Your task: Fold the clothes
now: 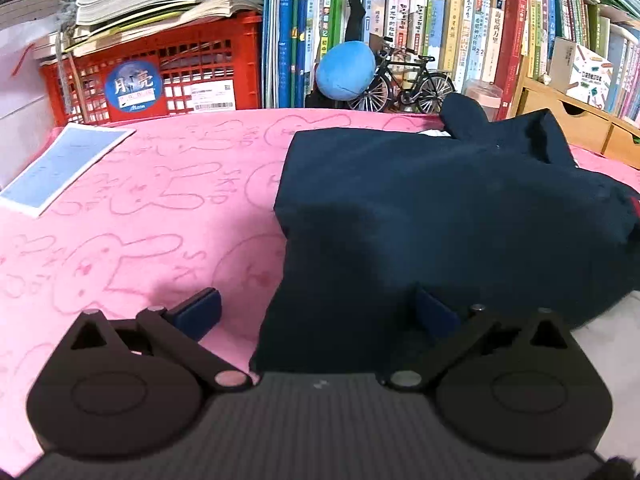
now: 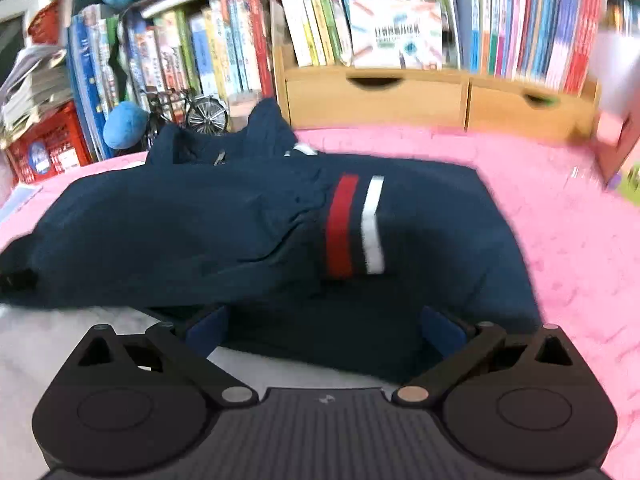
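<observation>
Grippers sit nearest, both low at the near edge of the table. The left gripper (image 1: pixel 316 312) has its fingers spread wide, one over bare pink cloth and the other over the near corner of the navy garment (image 1: pixel 440 216), holding nothing. The right gripper (image 2: pixel 324 330) is spread as well — the garment's near hem lies between its fingers, apparently so a pinch could take that edge, though it grips nothing now.

Beyond them the garment lies on the pink rabbit-print cloth (image 1: pixel 140 208), its left side a straight, squared edge and one sleeve laid across the body, its cuff with the red and white stripes (image 2: pixel 354 224) turned inward. That fits a fold partly made; the far end by the collar is bunched and rumpled, so I would not call it finished.

Off to the left lies a blue card (image 1: pixel 64 166) — clear of the work. Farthest back stand a red crate (image 1: pixel 160 76), a toy bicycle (image 1: pixel 404 80) and the bookshelf (image 1: pixel 460 20).
</observation>
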{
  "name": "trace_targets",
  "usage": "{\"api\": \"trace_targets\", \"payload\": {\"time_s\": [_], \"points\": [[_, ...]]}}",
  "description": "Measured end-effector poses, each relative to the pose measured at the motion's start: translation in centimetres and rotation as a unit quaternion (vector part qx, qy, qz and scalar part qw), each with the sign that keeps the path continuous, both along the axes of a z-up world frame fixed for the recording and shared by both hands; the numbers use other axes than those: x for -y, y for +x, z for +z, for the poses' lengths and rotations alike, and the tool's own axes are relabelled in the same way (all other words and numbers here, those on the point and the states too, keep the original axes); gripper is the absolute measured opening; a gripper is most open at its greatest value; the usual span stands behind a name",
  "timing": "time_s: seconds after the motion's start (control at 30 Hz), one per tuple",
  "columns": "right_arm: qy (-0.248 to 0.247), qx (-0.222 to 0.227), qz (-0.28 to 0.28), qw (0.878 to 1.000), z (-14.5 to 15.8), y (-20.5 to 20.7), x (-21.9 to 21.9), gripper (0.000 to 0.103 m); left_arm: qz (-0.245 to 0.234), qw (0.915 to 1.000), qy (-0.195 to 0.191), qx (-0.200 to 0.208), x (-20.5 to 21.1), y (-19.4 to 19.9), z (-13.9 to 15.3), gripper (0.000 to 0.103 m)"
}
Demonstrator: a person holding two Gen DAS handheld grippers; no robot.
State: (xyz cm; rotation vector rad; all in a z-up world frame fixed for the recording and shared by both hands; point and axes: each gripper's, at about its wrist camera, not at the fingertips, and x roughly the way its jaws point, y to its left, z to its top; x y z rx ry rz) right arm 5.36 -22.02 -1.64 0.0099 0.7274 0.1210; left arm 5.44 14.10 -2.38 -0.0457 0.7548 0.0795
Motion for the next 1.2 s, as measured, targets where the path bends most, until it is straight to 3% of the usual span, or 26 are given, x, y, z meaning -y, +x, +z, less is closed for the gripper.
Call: {"api": "trace_targets", "payload": {"time_s": [0.23, 0.4, 0.5, 0.67, 0.77, 0.9, 1.0, 1.2], "points": [[0.015, 0.085, 0.050, 0.995, 3.4, -7.4, 1.9, 0.103, -0.092, 0.9937, -0.022, 0.060, 3.1, -8.1, 3.0, 0.103], [0.045, 0.116, 0.061, 0.990, 4.3, -13.8, 4.4, 0.103, -0.112, 0.9903, -0.048, 0.067, 4.7, -13.9, 3.2, 0.103], [0.052, 0.128, 0.061, 0.988, 4.6, -17.7, 5.7, 0.103, -0.108, 0.9915, -0.040, 0.060, 6.2, -17.4, 2.9, 0.103], [0.034, 0.089, 0.021, 0.995, 3.5, -23.9, 6.8, 0.103, -0.118, 0.9916, 0.003, 0.051, 9.3, -23.7, 2.0, 0.103], [0.043, 0.073, 0.030, 0.996, 2.5, -28.0, 7.2, 0.103, -0.133, 0.9888, 0.049, 0.047, 11.0, -26.8, 1.0, 0.103], [0.043, 0.054, 0.046, 0.997, 0.8, -32.3, 7.1, 0.103, -0.173, 0.9813, 0.081, 0.027, 12.6, -29.7, -0.8, 0.103], [0.044, 0.034, 0.058, 0.997, -0.6, -34.3, 6.7, 0.103, -0.187, 0.9790, 0.079, -0.010, 13.0, -30.3, -2.7, 0.103], [0.030, -0.015, 0.058, 0.998, -3.1, -34.3, 5.4, 0.103, -0.180, 0.9800, 0.064, -0.056, 12.5, -30.2, -5.2, 0.103]]}}
